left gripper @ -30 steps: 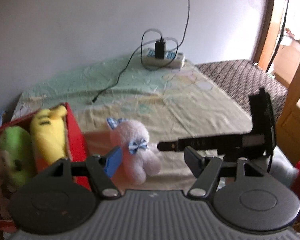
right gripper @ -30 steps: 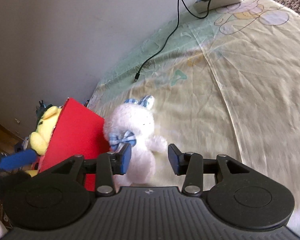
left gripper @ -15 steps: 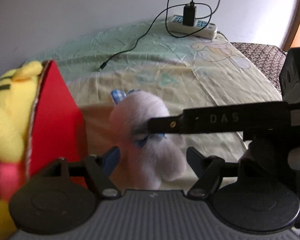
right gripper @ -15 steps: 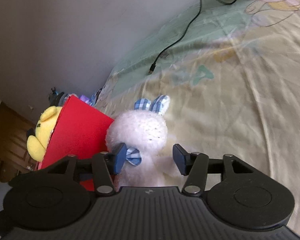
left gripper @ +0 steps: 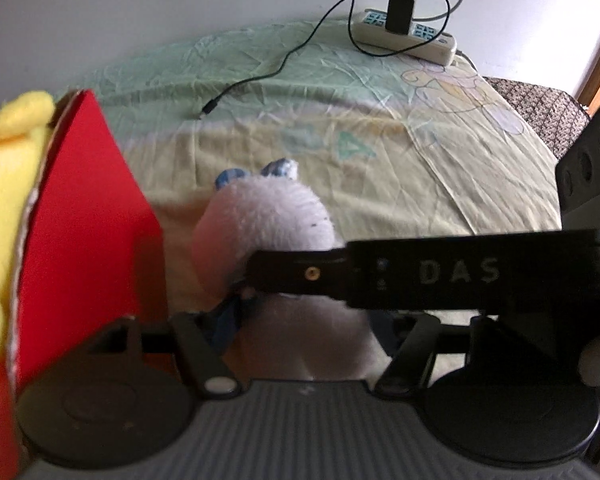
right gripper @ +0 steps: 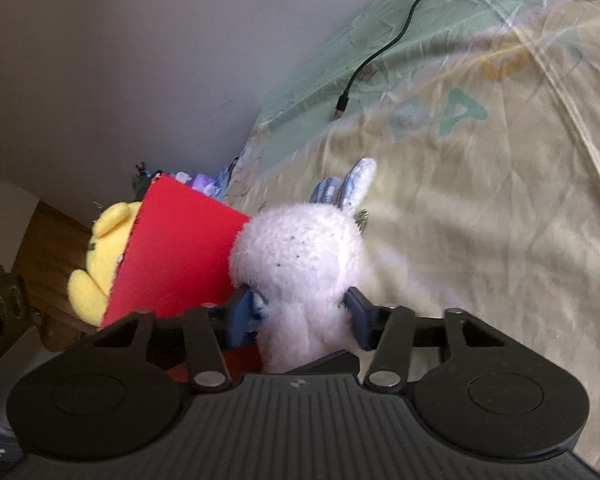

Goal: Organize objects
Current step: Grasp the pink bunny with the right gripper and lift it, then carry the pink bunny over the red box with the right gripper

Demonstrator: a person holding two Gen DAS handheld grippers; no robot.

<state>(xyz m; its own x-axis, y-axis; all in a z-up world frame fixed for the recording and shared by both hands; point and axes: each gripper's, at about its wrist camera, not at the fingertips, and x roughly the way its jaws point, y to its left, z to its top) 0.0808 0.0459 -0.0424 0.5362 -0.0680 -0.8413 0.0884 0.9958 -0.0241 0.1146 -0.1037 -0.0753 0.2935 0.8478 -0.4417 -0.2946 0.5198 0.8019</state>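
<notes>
A white plush bunny (left gripper: pixel 268 216) with blue checked ears sits on the bed sheet beside a red box (left gripper: pixel 84 208). A yellow plush toy (left gripper: pixel 4 184) is in the box. My left gripper (left gripper: pixel 308 332) has the bunny's lower body between its fingers; its jaws are closing and the pads touch the fur. A black finger of the right gripper (left gripper: pixel 420 270) crosses in front at the bunny's neck. In the right wrist view, my right gripper (right gripper: pixel 298 316) is closing too, its blue pads pressing the bunny (right gripper: pixel 300 244) at the neck, next to the red box (right gripper: pixel 176 256).
A white power strip (left gripper: pixel 408 36) with a black charger lies at the far edge of the bed. Its black cable ends loose on the sheet (left gripper: pixel 208 112). The wall runs behind the bed, and a dark patterned cover (left gripper: pixel 540 100) lies at the far right.
Both grippers have come in on the bunny. The left one sank toward it, so the box's inside left the view. The right jaws widened around the bunny's neck, then closed on it.
</notes>
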